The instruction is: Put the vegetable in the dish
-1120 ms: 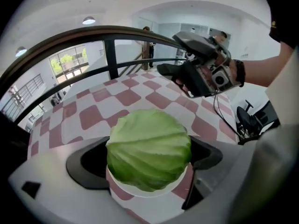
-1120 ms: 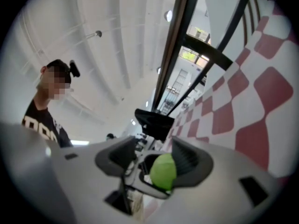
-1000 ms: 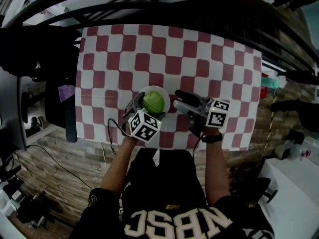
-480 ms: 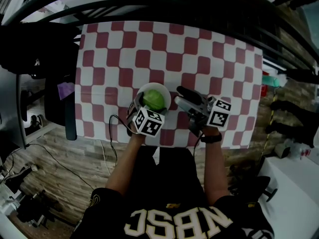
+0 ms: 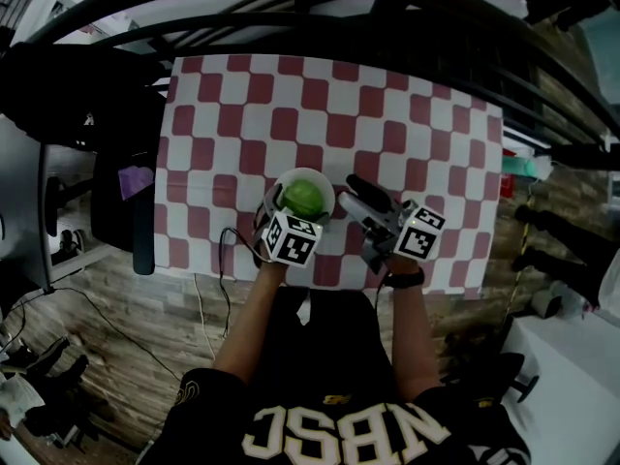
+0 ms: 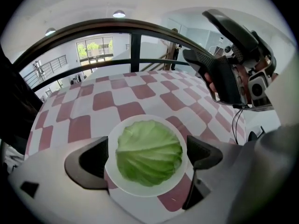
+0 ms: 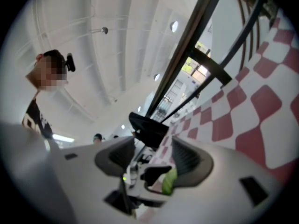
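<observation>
**As both grippers stand open, cabbage sits in dish**

Item 1. Checked cloth, red and white, covering the table top. In the head view the work area lies at its 6 o'clock edge, just in front of the person.

Item 2. Left gripper. Its dark fingers are spread wide, one at 9 o'clock and one at 3 o'clock of the dish, so the dish and its contents lie between them. They grip nothing. The rim overlaps both fingers in the left gripper view, and whether they touch it cannot be told.

Item 3. Right gripper. Fingers are apart with nothing between them. In the head view it is held at 3 o'clock of the dish, just beside it and not touching. Through its gap the right gripper view shows the left gripper and a sliver of green beyond.

Item 4. Dish, white, round and shallow, resting flat on the cloth. It holds one object.

Item 5. Cabbage, a pale green, ribbed, rounded head. It sits at the centre of the dish and fills most of it, leaving a narrow white rim showing all round.
</observation>
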`<state>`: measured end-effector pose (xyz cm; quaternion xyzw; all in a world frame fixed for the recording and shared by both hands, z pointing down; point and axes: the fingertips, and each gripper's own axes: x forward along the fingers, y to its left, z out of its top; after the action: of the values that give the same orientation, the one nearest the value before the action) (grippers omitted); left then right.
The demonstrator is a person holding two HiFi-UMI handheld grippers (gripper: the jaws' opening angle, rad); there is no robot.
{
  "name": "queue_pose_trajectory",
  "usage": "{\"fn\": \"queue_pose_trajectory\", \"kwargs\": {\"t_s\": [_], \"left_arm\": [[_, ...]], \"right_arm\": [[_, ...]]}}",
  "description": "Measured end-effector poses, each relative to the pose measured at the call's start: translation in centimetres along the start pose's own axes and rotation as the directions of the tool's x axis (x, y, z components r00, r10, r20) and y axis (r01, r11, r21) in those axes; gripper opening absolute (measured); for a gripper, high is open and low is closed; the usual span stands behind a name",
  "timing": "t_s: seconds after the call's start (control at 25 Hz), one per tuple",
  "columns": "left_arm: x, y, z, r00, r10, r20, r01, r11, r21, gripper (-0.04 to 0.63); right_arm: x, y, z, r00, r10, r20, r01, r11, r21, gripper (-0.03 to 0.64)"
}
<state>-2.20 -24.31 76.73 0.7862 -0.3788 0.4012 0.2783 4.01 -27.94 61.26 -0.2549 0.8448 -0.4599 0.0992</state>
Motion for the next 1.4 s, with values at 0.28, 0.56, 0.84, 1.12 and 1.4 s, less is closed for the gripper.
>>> {"fn": "queue_pose_trajectory", "kwargs": {"t_s": [0.28,0.56,0.84,1.12,1.4], "left_arm": [[-6.2,1.7,5.0,0.979,0.056,0.197,-0.056,0.998,-0.007,0.528],[-16.6,5.7,13.4,0.865,0.179,0.469,-0.142,0.983,-0.113,0.373],[-26.0,6.7,20.4,0.728,0.213,0.652,-0.196,0.976,-0.1,0.281],[-32.5,4.9,25.7,0.618,0.193,0.762,-0.196,0.977,-0.089,0.218],[-36.8,3.8,27.7,0.536,0.19,0.822,-0.189,0.977,-0.102,0.136]], "right_arm": [[-0.9,3.3,5.1,0.961,-0.195,0.198,0.239,0.942,-0.235,0.241],[1.5,10.0,11.1,0.92,-0.273,0.279,0.387,0.739,-0.551,0.239],[2.1,15.8,15.6,0.865,-0.312,0.393,0.5,0.611,-0.614,0.212],[1.9,21.3,19.4,0.822,-0.298,0.486,0.565,0.543,-0.622,0.149],[1.0,24.3,20.1,0.802,-0.281,0.526,0.587,0.527,-0.614,0.068]]}}
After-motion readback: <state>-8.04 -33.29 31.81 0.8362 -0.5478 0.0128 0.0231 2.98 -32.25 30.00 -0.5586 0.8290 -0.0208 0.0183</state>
